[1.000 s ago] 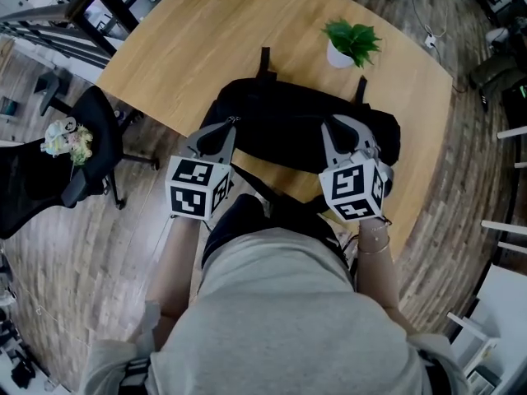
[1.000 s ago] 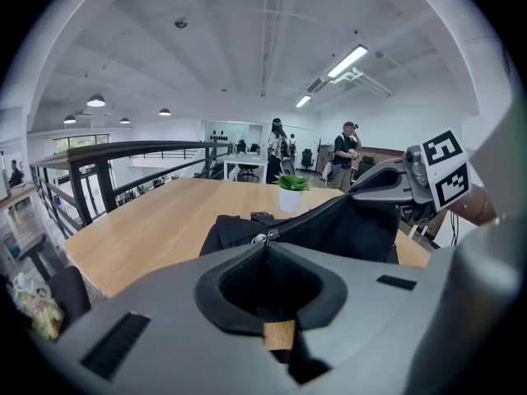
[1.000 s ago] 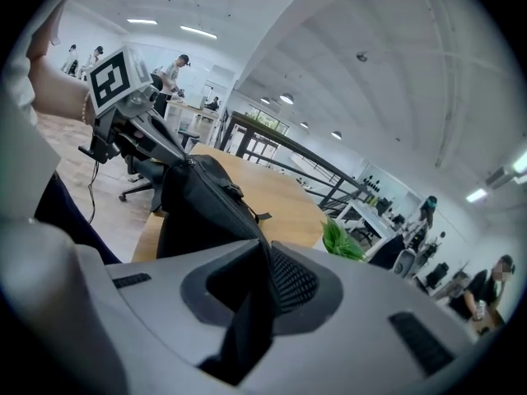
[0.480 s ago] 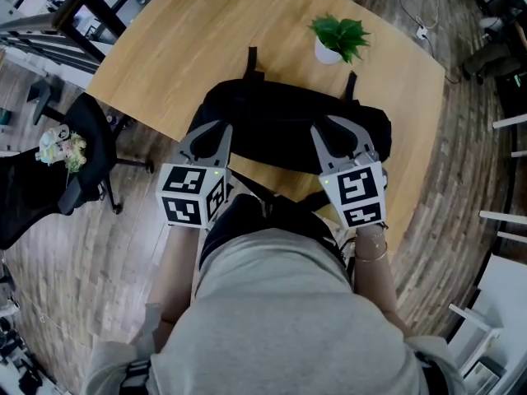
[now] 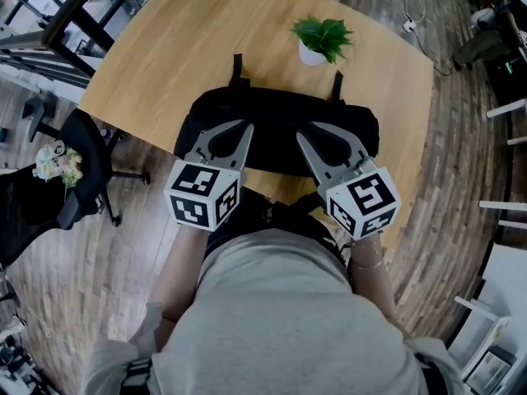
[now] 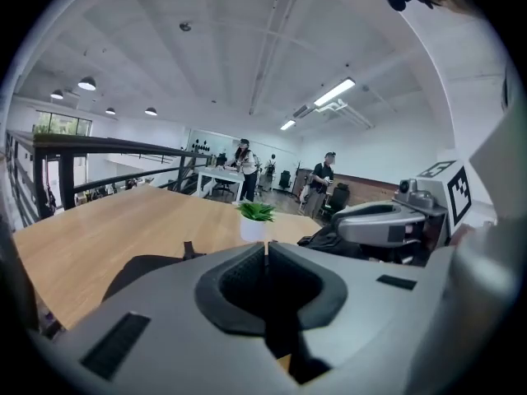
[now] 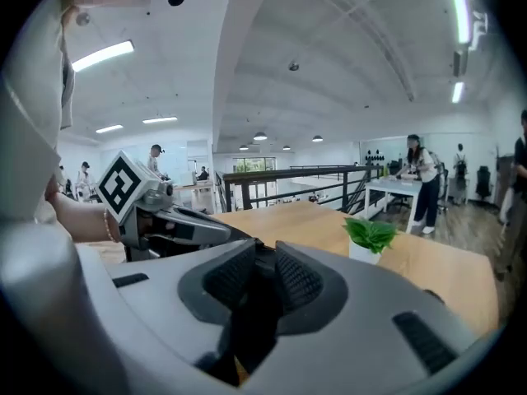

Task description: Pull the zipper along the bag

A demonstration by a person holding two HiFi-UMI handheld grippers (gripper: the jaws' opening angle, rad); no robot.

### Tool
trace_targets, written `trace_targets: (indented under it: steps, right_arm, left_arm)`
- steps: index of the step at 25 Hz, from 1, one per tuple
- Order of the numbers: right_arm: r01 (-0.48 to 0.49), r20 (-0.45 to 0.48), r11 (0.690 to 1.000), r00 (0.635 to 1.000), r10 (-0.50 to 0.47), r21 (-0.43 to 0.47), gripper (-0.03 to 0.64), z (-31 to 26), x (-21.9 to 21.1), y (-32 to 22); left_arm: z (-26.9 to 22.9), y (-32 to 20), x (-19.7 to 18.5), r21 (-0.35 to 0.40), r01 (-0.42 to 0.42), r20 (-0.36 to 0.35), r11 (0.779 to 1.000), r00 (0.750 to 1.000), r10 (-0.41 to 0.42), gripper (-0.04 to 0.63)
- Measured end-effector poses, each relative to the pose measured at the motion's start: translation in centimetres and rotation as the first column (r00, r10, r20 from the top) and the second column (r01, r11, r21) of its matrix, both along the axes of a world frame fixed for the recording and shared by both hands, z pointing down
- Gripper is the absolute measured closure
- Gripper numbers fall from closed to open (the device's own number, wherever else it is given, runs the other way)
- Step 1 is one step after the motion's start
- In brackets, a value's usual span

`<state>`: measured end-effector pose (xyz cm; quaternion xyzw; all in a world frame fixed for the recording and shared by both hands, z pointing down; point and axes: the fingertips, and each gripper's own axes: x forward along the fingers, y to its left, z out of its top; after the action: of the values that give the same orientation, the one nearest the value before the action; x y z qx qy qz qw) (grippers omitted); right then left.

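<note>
The black bag [image 5: 276, 126] lies across the near part of the wooden table [image 5: 165, 48]; its left end [image 6: 148, 271] shows in the left gripper view. Both grippers hang above the bag's near side, clear of it. My left gripper [image 5: 233, 130] [image 6: 265, 249] is over the left half, its jaws shut with nothing between them. Over the right half, my right gripper [image 5: 317, 132] [image 7: 263, 252] has just been closing; a narrow gap is left and I see nothing in it. Each gripper shows in the other's view: the right gripper [image 6: 387, 220] and the left gripper [image 7: 185, 225].
A small potted plant [image 5: 319, 39] [image 6: 255, 219] [image 7: 369, 237] stands on the table just behind the bag. A black office chair [image 5: 78, 167] sits on the floor to the left. People stand at desks far off in both gripper views.
Both grippers have lifted off the bag and now sit higher over it. The right gripper has rolled, so its marker cube faces differently. The left gripper has drifted right.
</note>
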<state>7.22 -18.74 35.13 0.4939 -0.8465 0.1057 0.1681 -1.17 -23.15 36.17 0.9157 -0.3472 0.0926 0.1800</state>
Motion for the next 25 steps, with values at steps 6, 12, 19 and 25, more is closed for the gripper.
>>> trace_targets:
  steps: [6, 12, 19, 25]
  right_arm:
    - [-0.047, 0.087, 0.999, 0.995, 0.047, -0.001, 0.587, -0.5, 0.3, 0.3]
    - [-0.010, 0.109, 1.000, 0.994, 0.012, -0.017, 0.609, -0.5, 0.3, 1.2]
    - [-0.110, 0.194, 0.994, 0.975, 0.111, -0.018, 0.611, -0.2, 1.6, 1.6]
    - [-0.138, 0.228, 0.989, 0.962, 0.148, -0.059, 0.611, 0.8, 2.1, 1.8]
  left_arm:
    - [-0.9, 1.1, 3.1, -0.031, -0.084, -0.049, 0.996, 0.995, 0.083, 0.574]
    - [-0.5, 3.1, 5.7, -0.027, -0.164, -0.012, 0.986, 0.986, 0.163, 0.575]
    - [-0.1, 3.4, 6.3, -0.059, -0.161, -0.011, 0.985, 0.987, 0.161, 0.577]
    - [0.7, 3.9, 6.3, -0.074, -0.149, 0.009, 0.986, 0.989, 0.150, 0.577]
